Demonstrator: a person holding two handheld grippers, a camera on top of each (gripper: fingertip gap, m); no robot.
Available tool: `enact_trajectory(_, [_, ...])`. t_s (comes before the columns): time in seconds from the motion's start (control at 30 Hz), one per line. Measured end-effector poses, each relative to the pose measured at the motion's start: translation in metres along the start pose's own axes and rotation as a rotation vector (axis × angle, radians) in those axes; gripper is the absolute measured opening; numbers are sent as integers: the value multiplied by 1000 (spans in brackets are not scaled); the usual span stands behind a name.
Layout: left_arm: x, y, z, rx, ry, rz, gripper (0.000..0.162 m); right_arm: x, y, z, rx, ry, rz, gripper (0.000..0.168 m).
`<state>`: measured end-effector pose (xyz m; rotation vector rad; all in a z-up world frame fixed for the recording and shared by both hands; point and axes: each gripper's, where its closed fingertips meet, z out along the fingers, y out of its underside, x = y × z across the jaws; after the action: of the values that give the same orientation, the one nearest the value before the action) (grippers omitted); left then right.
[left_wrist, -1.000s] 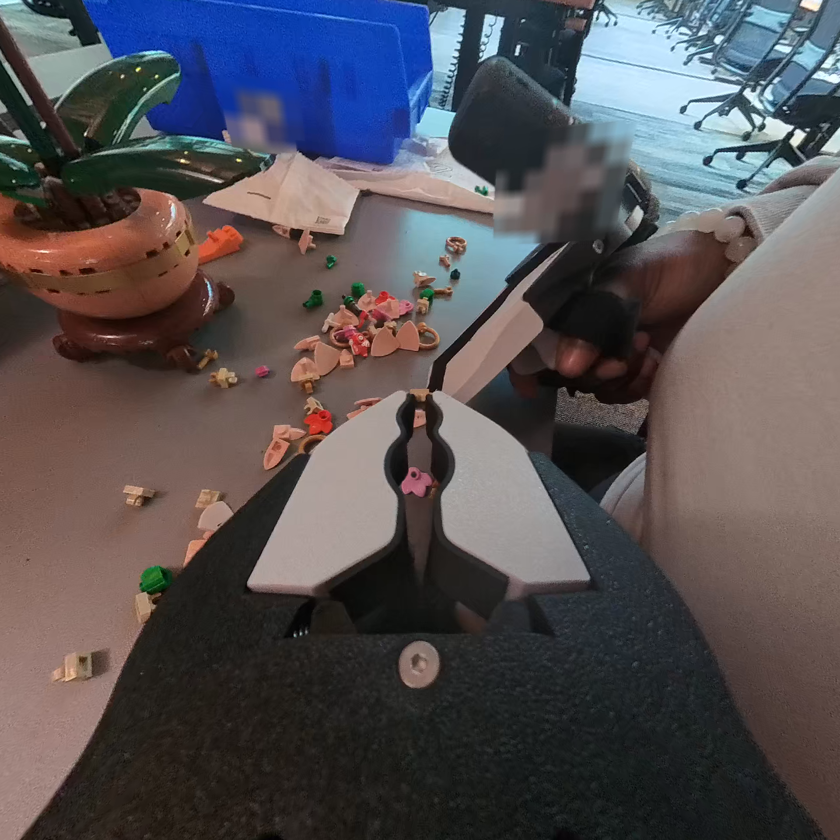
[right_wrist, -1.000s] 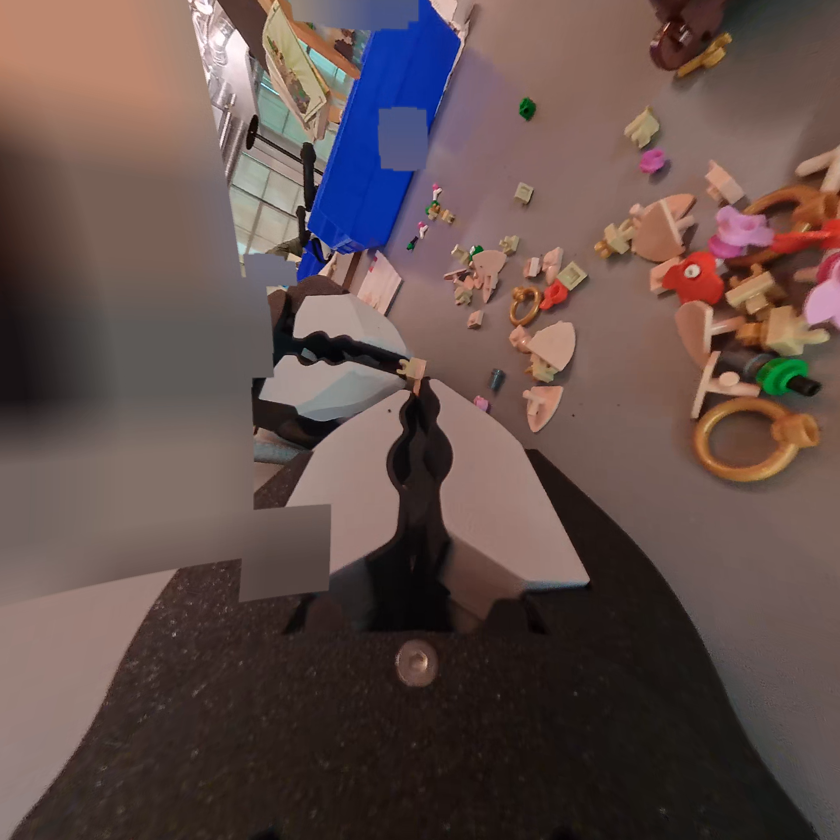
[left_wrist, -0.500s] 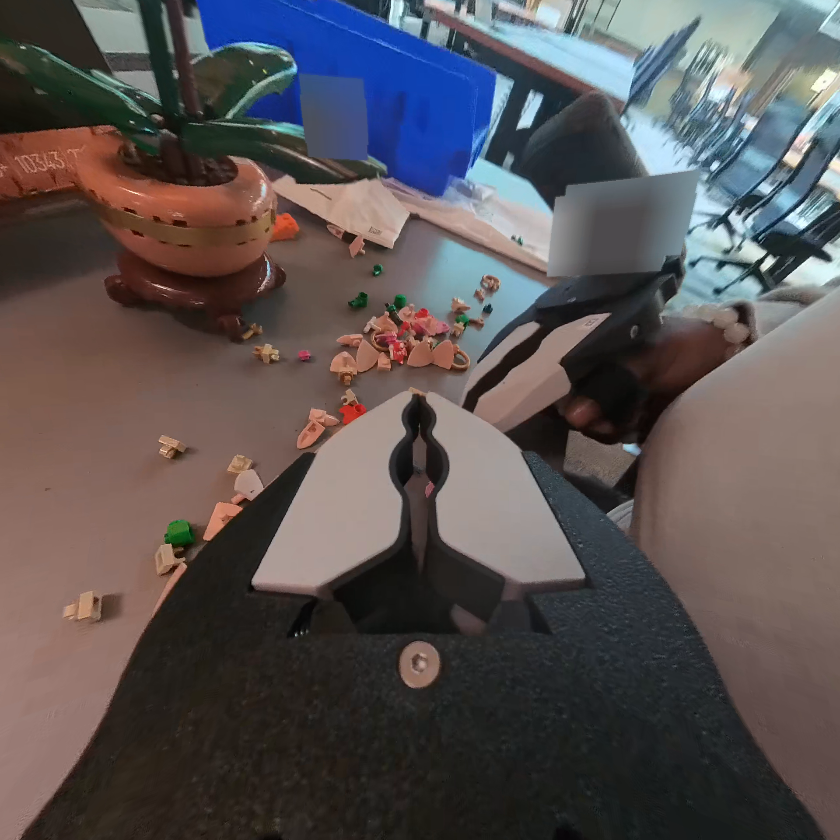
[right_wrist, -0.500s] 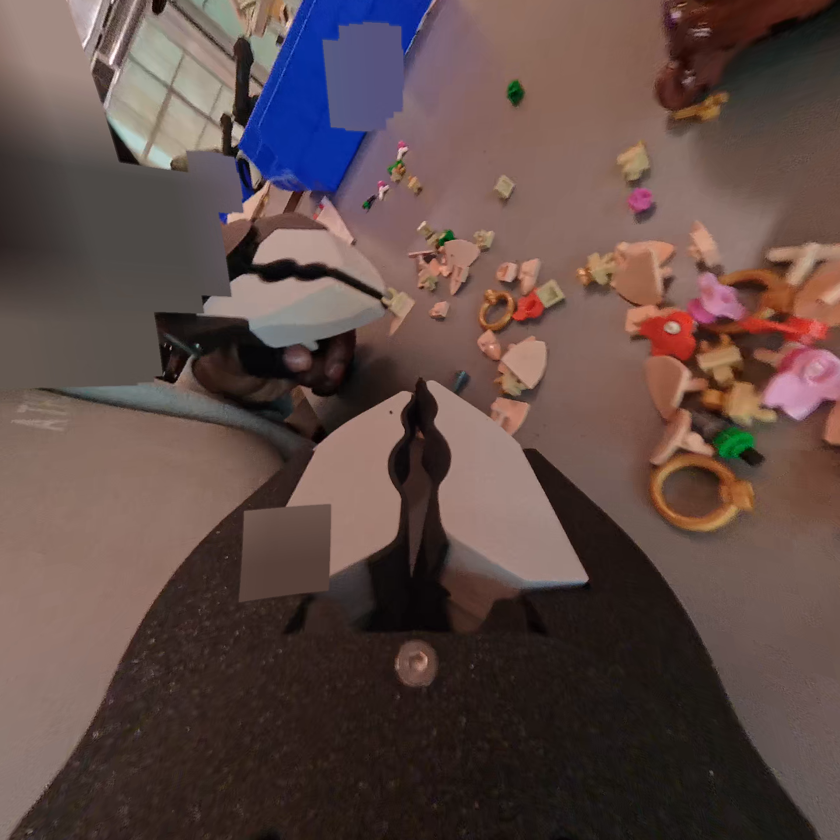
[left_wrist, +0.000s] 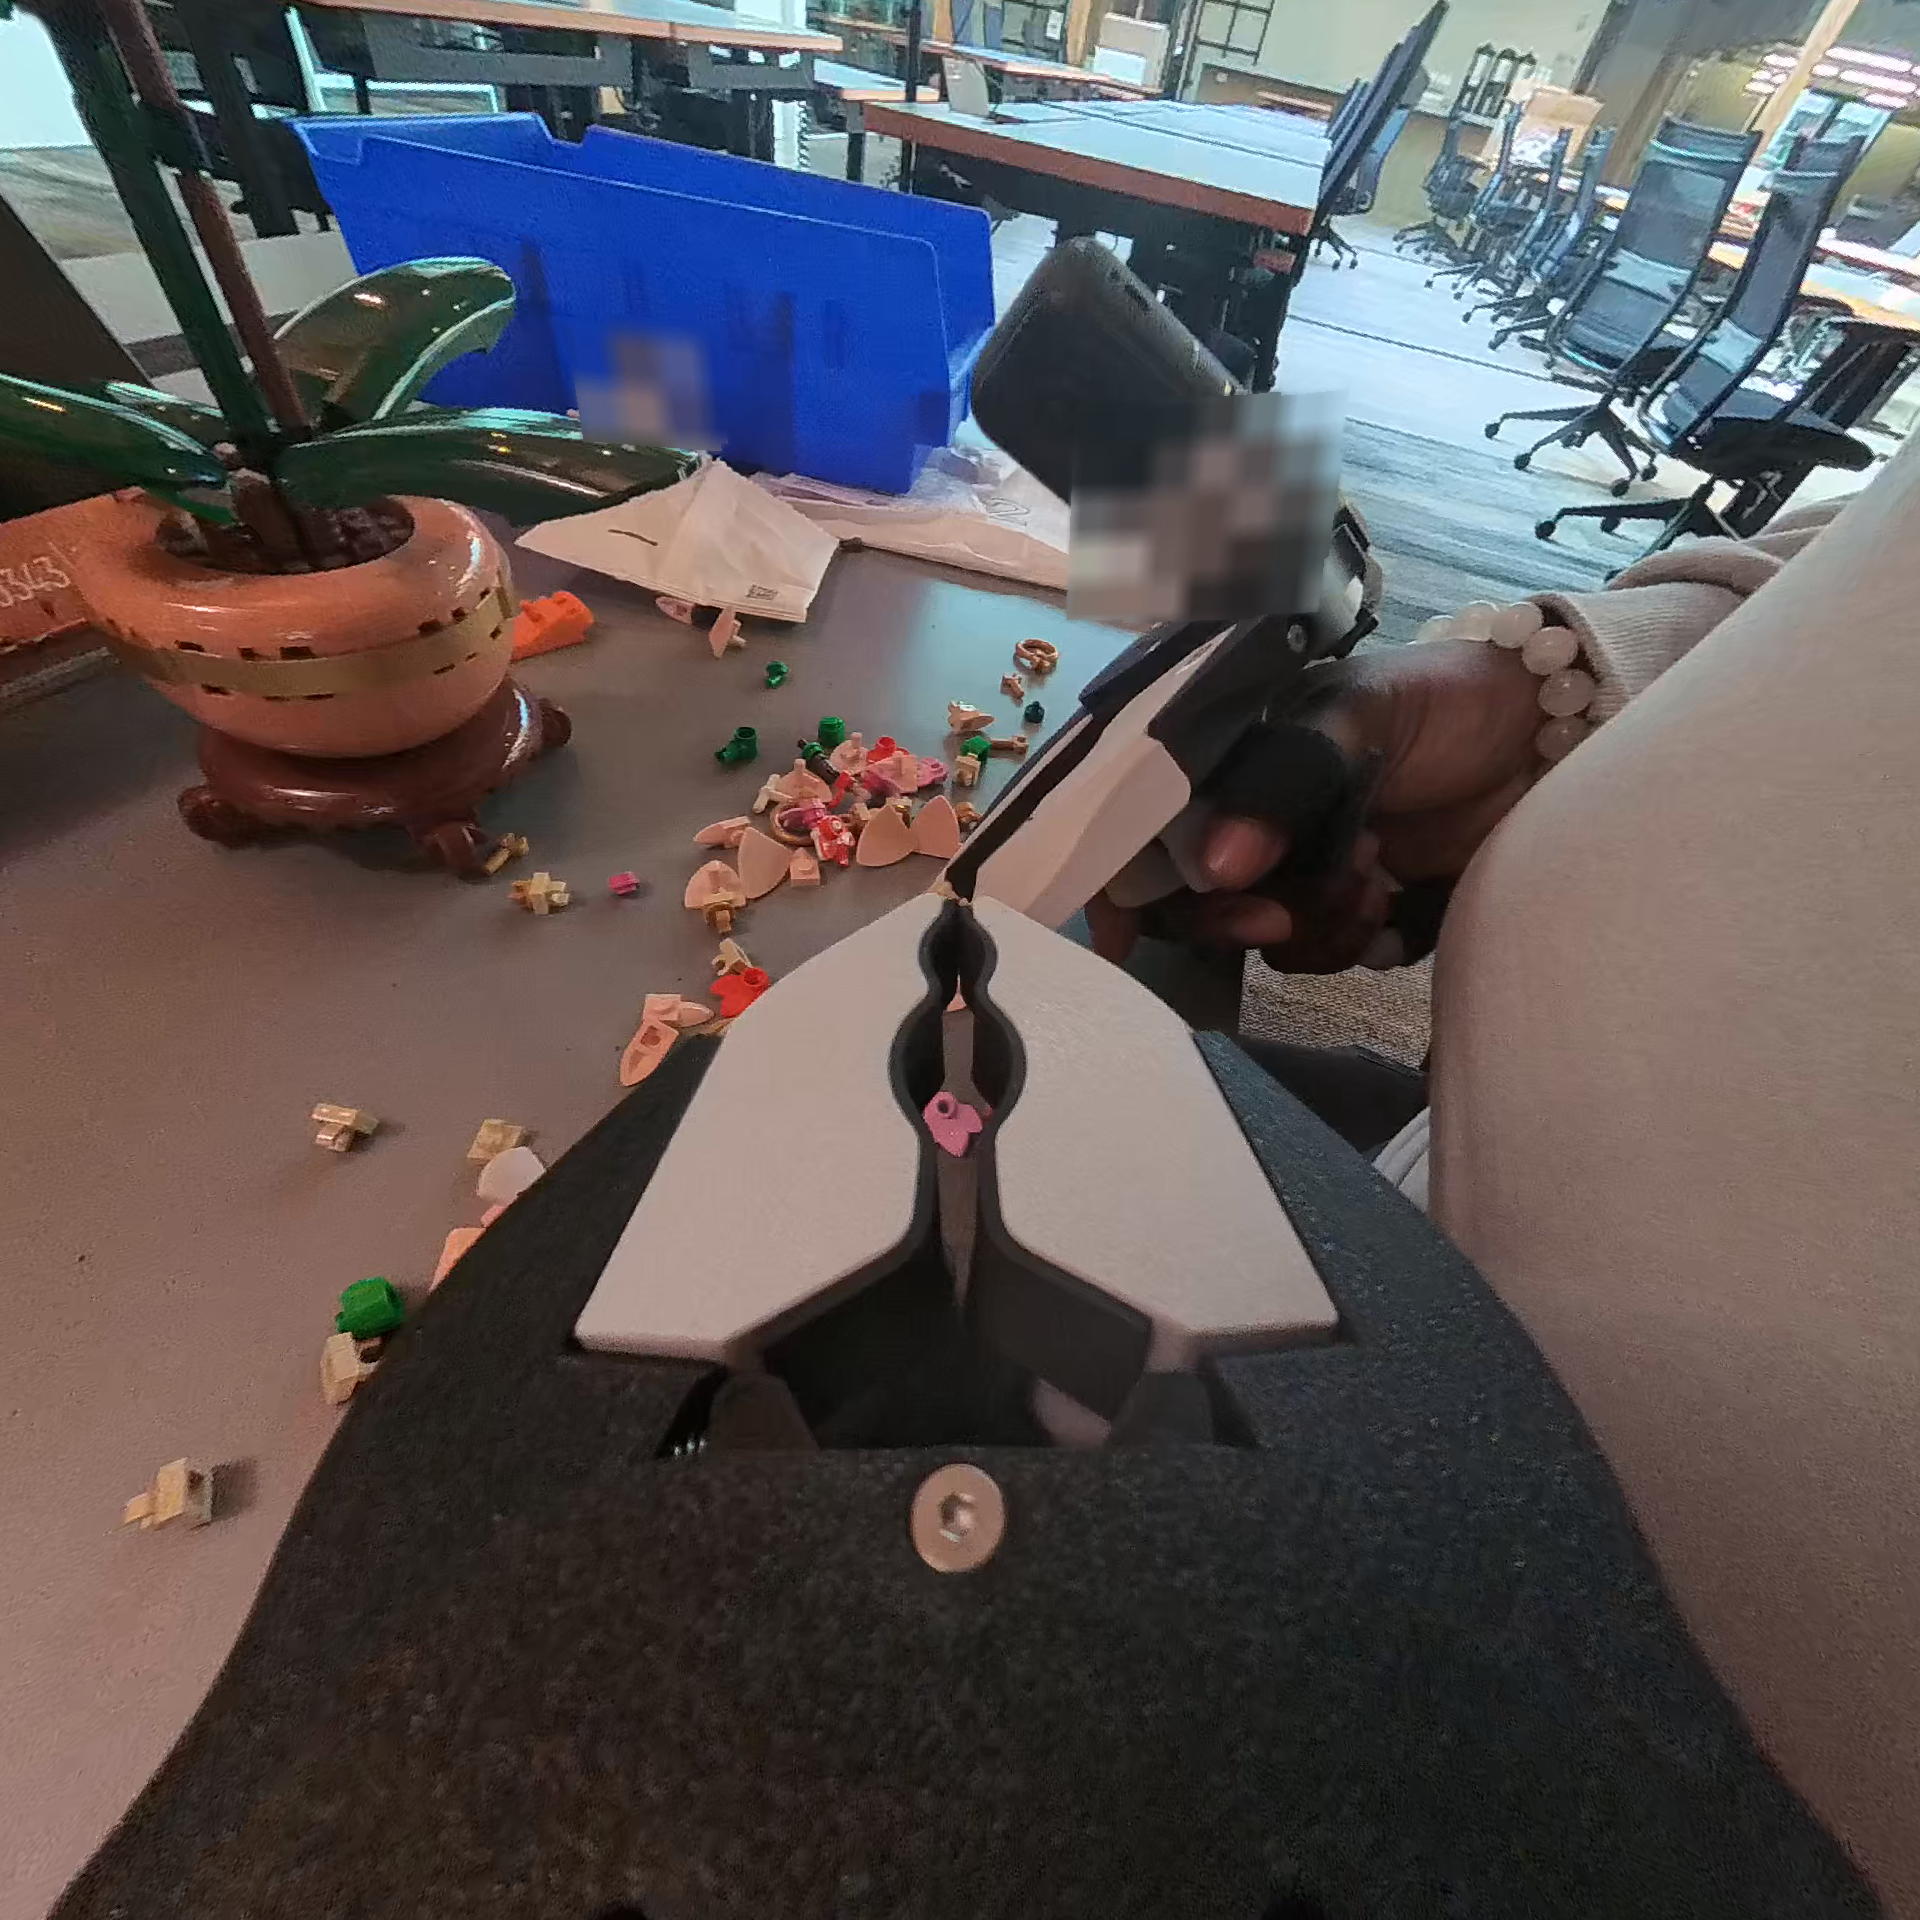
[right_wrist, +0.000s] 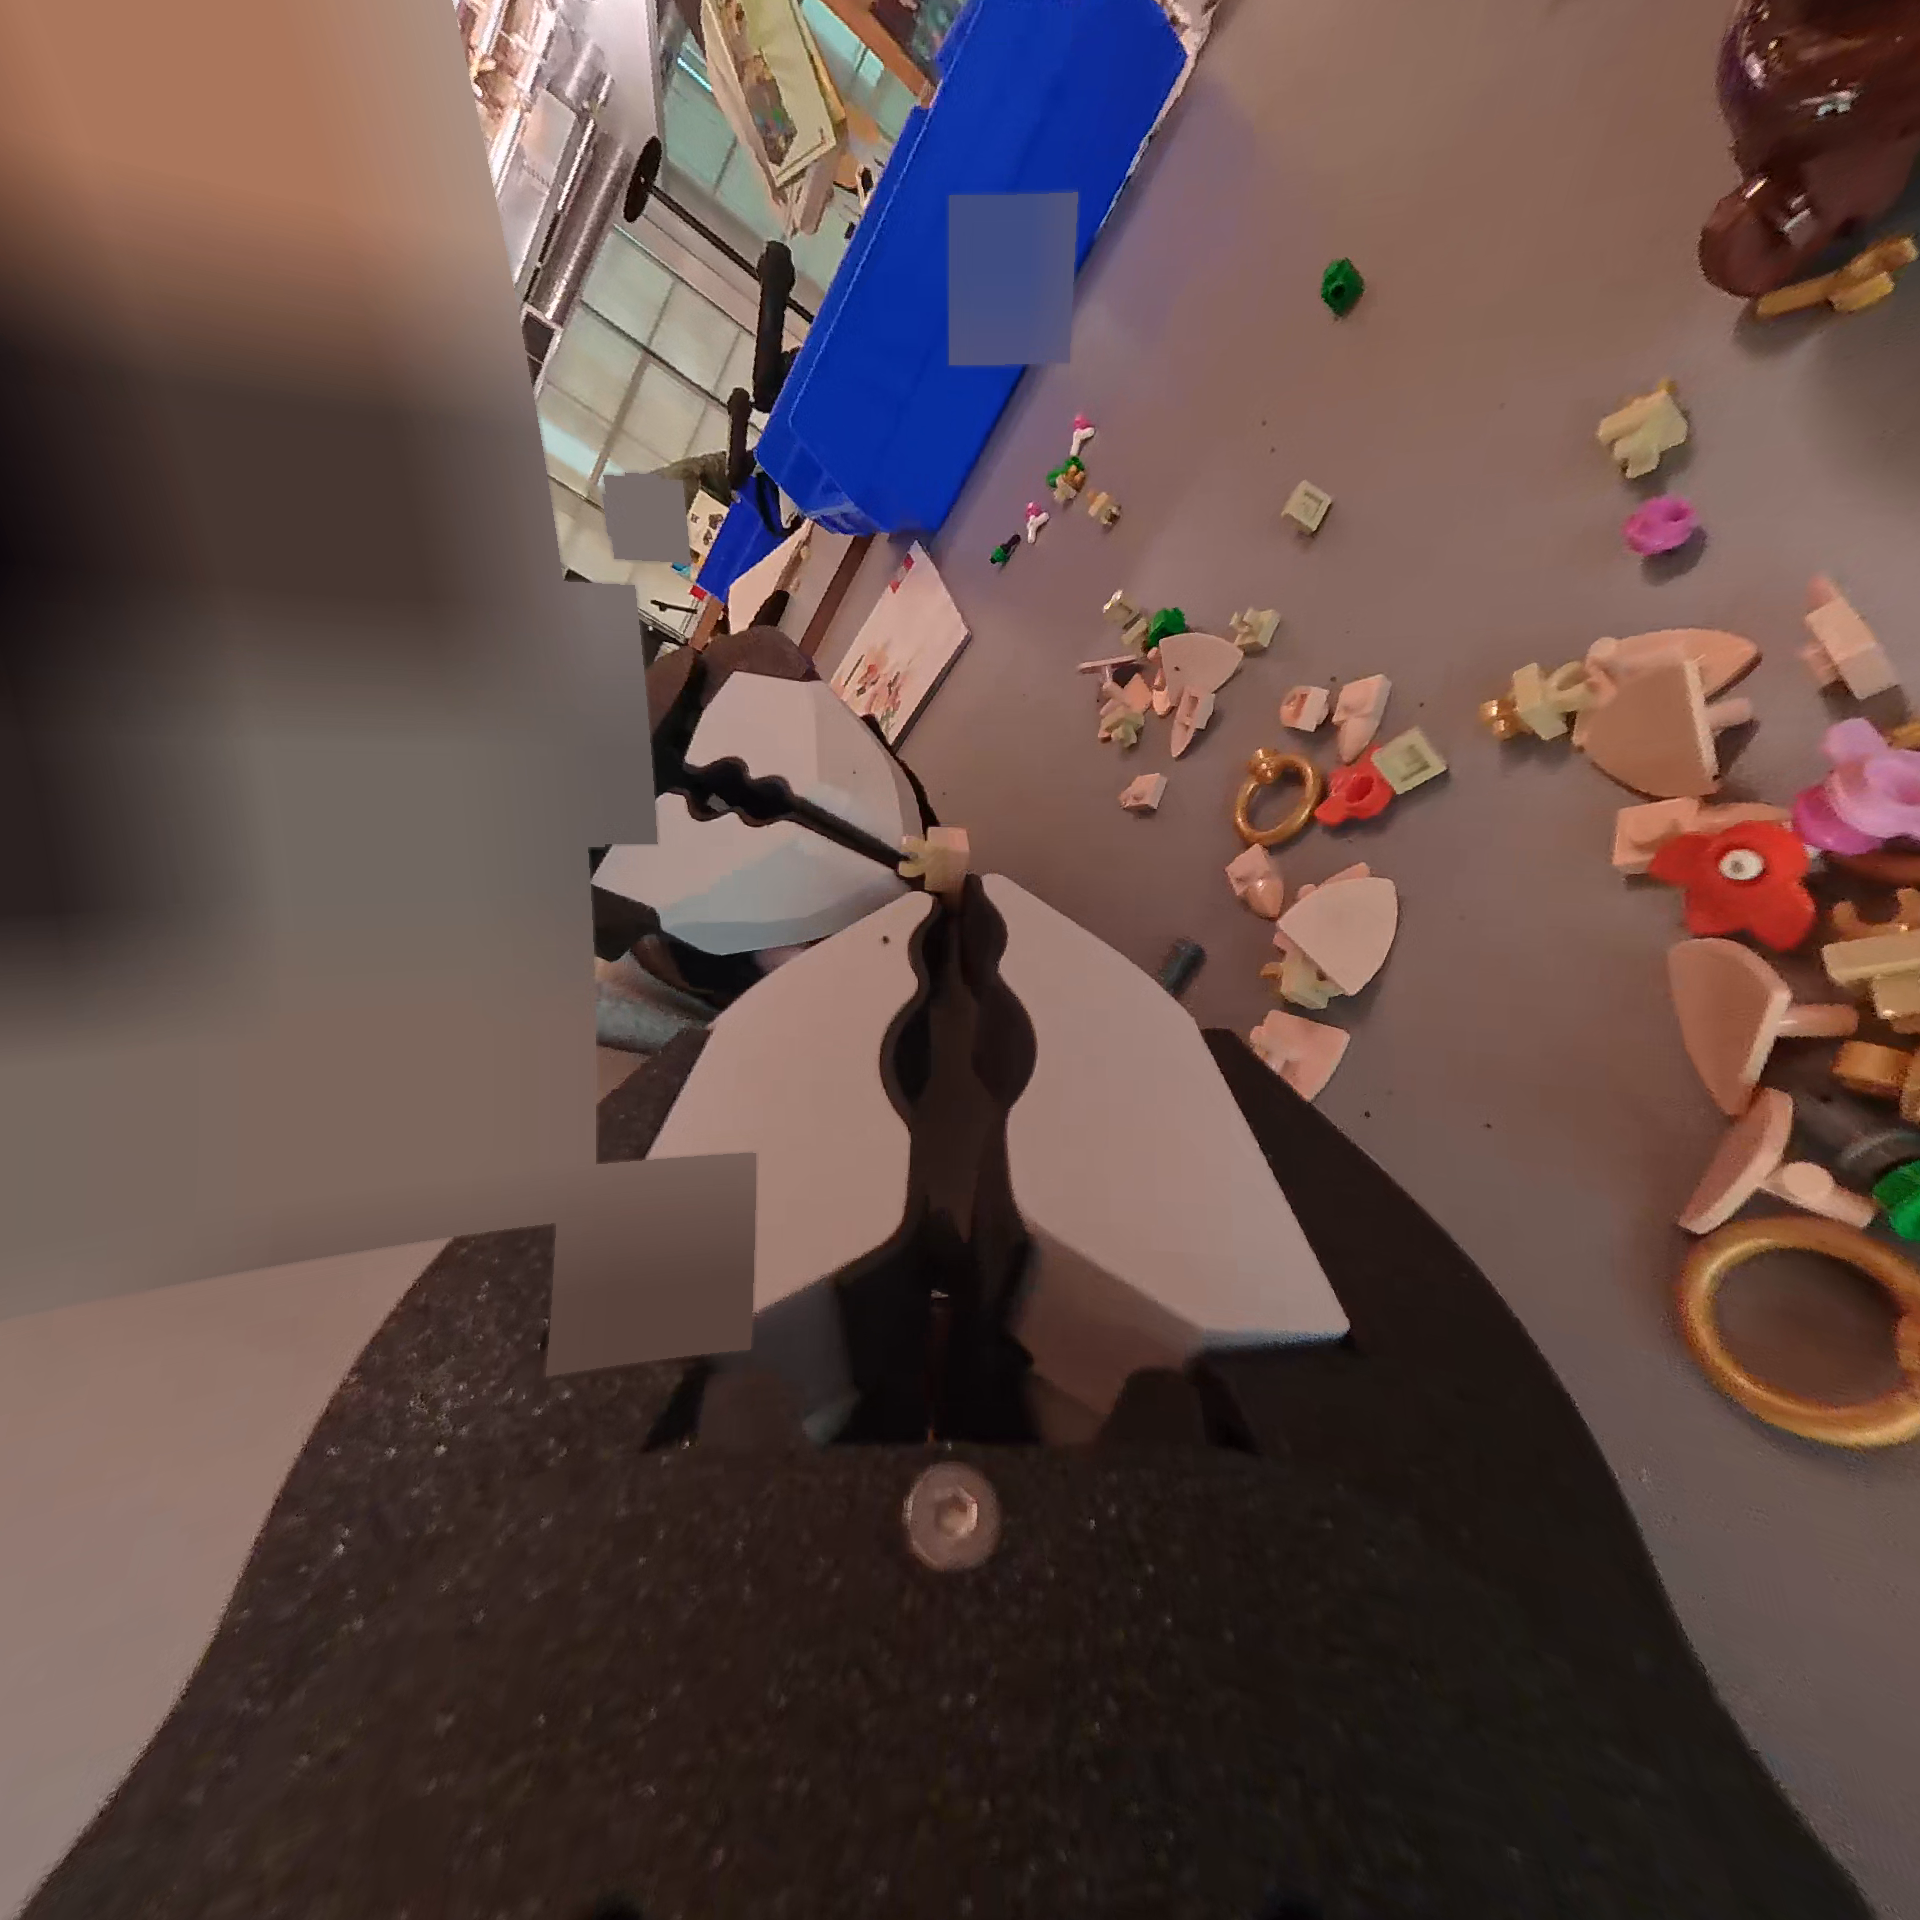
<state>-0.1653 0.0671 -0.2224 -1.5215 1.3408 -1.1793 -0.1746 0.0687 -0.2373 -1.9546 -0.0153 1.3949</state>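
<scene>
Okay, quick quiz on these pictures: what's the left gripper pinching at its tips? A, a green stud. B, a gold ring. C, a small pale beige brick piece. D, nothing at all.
C: in the right wrist view the left gripper, with its fingers closed, clamps a small pale beige brick piece at its tips, right beside the tips of the right gripper.

Matt grey desk (left_wrist: 156, 1039), smooth, faintly speckled. Tool bodies: rough, grainy black foam-like shell (left_wrist: 935, 1714), bright metal screw (left_wrist: 958, 1530) set in. Smooth matt pale-grey plastic fingers (left_wrist: 790, 1143), black rubbery lining along the wavy inner edges. Glossy blue plastic bin (left_wrist: 727, 270). Shiny plastic toy bricks: pink pot (left_wrist: 312, 634), dark green leaves (left_wrist: 416, 312), scattered small pieces (right_wrist: 1340, 925). Metallic-gold glossy ring (right_wrist: 1808, 1340). Creased white paper bag (left_wrist: 696, 540). Soft beige cloth sleeve (left_wrist: 1662, 1039). Pearly white beads (left_wrist: 1548, 665).
</scene>
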Motion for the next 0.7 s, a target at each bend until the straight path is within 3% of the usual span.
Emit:
enact_trajectory(0.03, [1, 0, 0, 1, 10, -1, 0, 0, 0, 0, -1, 2, -14, 2])
enact_trajectory(0.27, [7, 0, -1, 5, 37, 67, 4, -3, 4, -4, -11, 30, -85, 0])
enact_trajectory(0.3, [6, -1, -2, 11, 18, 122, 17, -4, 6, -4, -27, 28, -86, 0])
enact_trajectory(0.43, [5, 0, -3, -23, -21, 458, 21, -4, 16, -4, -112, 28, -95, 0])
enact_trajectory(0.7, [29, 12, -8, -125, 297, 613, 9, -16, 35, -8, -300, -28, -148, 0])
